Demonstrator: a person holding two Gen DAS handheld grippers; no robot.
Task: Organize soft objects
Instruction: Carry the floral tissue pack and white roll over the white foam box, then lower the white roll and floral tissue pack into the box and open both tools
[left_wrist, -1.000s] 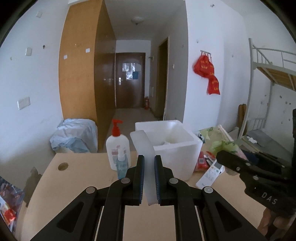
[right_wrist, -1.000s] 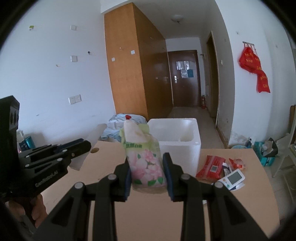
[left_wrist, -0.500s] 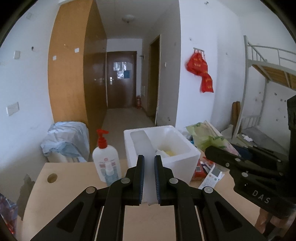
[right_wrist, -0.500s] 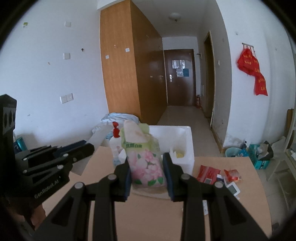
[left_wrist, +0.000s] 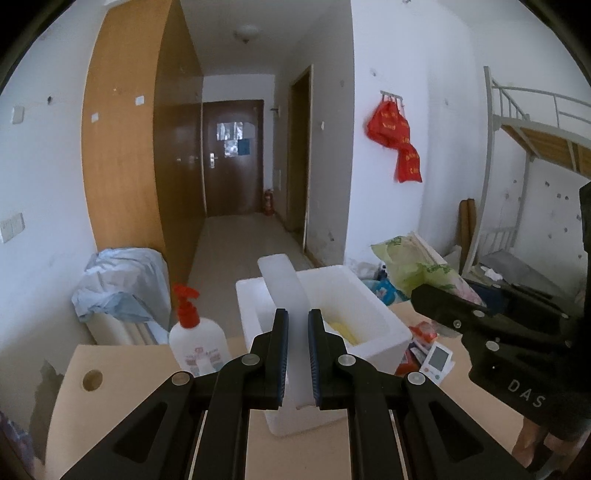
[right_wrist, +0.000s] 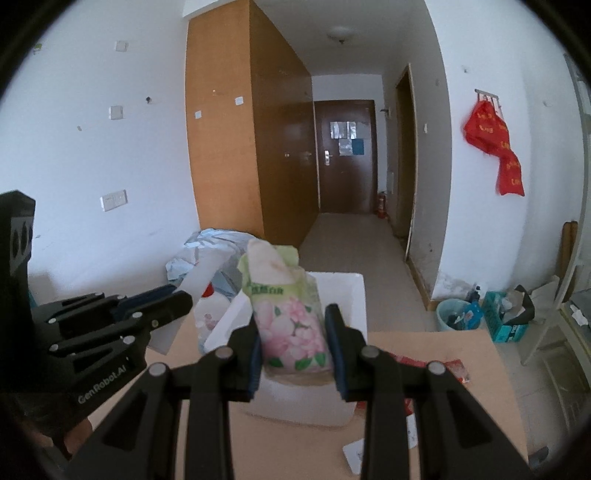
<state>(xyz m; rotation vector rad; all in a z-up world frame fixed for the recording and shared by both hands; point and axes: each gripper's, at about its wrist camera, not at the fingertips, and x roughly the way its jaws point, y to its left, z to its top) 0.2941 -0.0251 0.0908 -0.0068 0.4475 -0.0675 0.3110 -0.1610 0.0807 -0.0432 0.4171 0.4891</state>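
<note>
The floral tissue pack sits clamped between the right gripper pads, raised above the white foam box on the desk. The left gripper pinches the box's flat white foam lid upright over the box's near wall.

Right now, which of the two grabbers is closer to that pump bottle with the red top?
The left gripper. The pump bottle stands just beside it, on its left. The right gripper, clamped on the flowered tissue pack, sits past the white foam box, farther from the bottle.
</note>
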